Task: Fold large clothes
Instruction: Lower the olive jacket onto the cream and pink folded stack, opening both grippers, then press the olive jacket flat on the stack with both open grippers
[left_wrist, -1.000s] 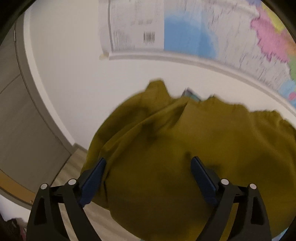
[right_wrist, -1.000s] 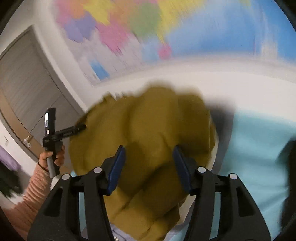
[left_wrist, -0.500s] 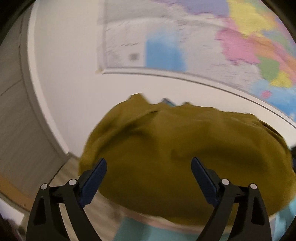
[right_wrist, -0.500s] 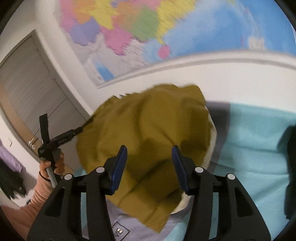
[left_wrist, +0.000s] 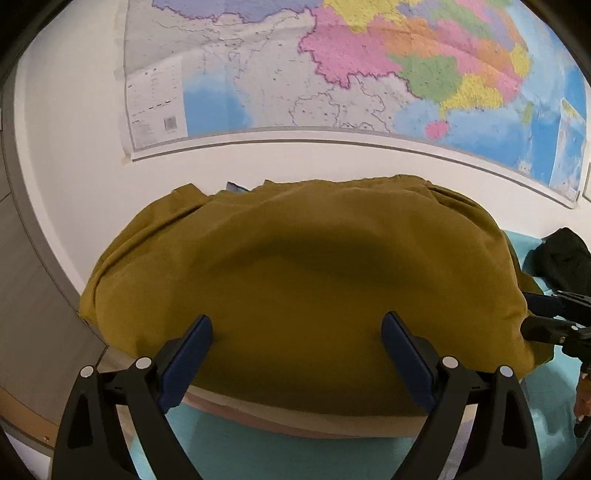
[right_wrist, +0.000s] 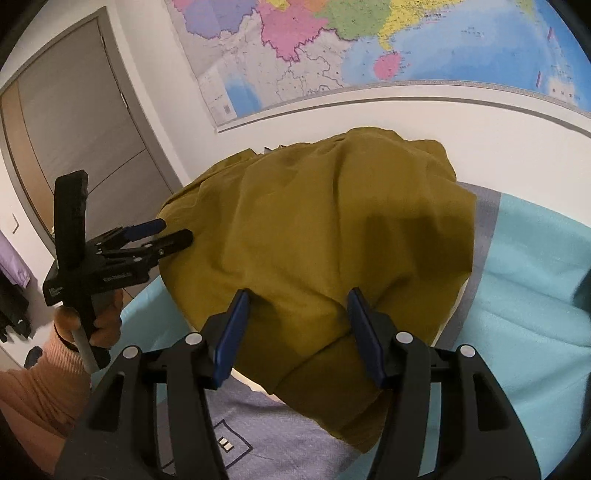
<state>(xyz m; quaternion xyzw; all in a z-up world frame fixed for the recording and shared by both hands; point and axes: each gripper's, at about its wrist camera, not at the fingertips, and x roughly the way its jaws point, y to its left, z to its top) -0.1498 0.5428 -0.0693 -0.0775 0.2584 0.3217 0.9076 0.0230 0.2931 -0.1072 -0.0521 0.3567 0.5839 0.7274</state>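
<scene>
An olive-yellow garment (left_wrist: 306, 280) lies heaped on the head of a bed, over what seems a pillow; it also shows in the right wrist view (right_wrist: 332, 229). My left gripper (left_wrist: 297, 345) is open, its fingers wide apart just in front of the heap, holding nothing. It shows from the side in the right wrist view (right_wrist: 173, 234), at the garment's left edge. My right gripper (right_wrist: 297, 325) is open, its blue pads either side of a fold of the garment without pinching it. It shows at the right edge of the left wrist view (left_wrist: 532, 314).
The bed has a light blue sheet (right_wrist: 535, 280) and a lilac patterned cover (right_wrist: 258, 435). A big wall map (left_wrist: 369, 74) hangs behind. A grey door (right_wrist: 74, 129) stands at left. A dark garment (left_wrist: 561, 258) lies at right on the sheet.
The garment has dropped from the air and settled into a broad heap on the bed. Both views have tilted and steadied; both grippers stay open.
</scene>
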